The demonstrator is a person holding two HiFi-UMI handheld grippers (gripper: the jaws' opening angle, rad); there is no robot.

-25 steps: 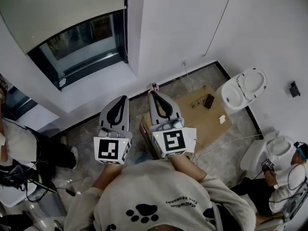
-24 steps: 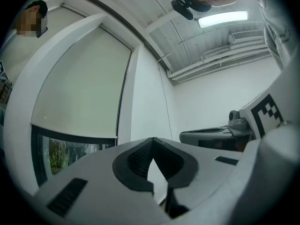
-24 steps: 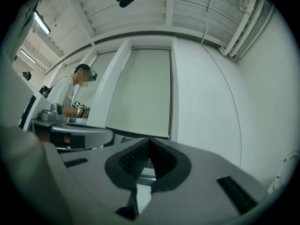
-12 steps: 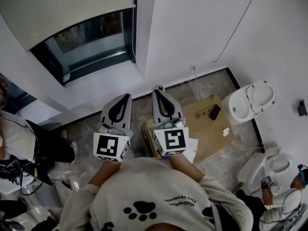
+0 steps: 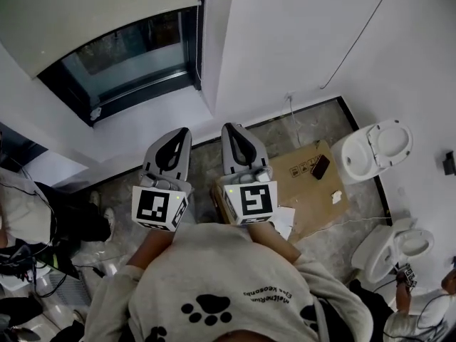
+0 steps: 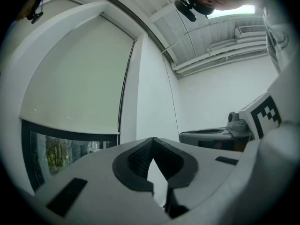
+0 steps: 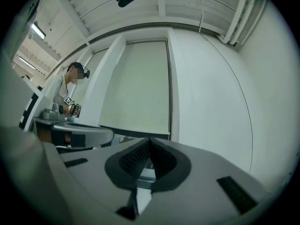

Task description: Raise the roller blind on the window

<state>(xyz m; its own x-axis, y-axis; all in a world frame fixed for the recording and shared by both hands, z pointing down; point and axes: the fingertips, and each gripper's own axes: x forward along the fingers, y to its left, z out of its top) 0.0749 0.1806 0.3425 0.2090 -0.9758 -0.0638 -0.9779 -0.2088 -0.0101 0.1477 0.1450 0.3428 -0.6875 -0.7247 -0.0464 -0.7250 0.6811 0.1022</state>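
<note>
The cream roller blind [image 5: 85, 13] [image 6: 75, 83] [image 7: 138, 86] hangs over most of the dark-framed window [image 5: 128, 59], leaving a strip of glass bare below its bottom bar. A thin cord [image 5: 356, 38] [image 7: 236, 86] hangs along the white wall right of the window. My left gripper [image 5: 179, 132] [image 6: 152, 142] and right gripper [image 5: 229, 128] [image 7: 149, 140] are held side by side in front of my chest, tips toward the wall below the window. Both are shut with nothing between the jaws. Neither touches the blind or the cord.
A flattened cardboard box [image 5: 303, 180] with a dark phone [image 5: 320, 166] on it lies on the floor to my right. Two white toilets [image 5: 374, 148] [image 5: 392, 248] stand along the right wall. A seated person [image 5: 43, 219] is at the left, another person [image 7: 65, 95] stands further off.
The view has shifted a little, so the window and floor sit slightly differently in the frame. Both grippers stay shut and side by side, now a touch higher in the view.
</note>
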